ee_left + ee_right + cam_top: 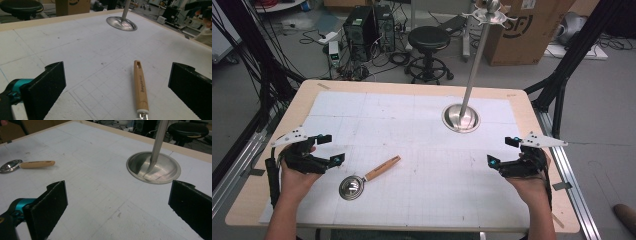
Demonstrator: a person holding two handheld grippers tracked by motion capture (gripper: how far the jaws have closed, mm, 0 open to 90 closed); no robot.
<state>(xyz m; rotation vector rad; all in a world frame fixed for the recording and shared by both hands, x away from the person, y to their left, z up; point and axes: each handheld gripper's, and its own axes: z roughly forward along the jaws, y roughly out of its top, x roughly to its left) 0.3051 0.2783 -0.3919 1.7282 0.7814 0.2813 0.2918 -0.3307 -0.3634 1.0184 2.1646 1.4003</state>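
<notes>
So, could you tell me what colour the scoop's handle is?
Light wood handle, clearest in the left gripper view.

Seen from above, two things break up the surface (422, 210). The stand (461, 118), a round steel base with a tall upright pole, sits at about 1 o'clock from centre. The scoop (368, 178) lies at about 7 o'clock. Between and around them the white mat is bare. Both tongs, the left (328, 148) and right (502, 151), are spread wide with nothing between the jaws.

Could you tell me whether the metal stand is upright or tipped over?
Upright: the stand rises from its round base, which sits flat on the table.
</notes>
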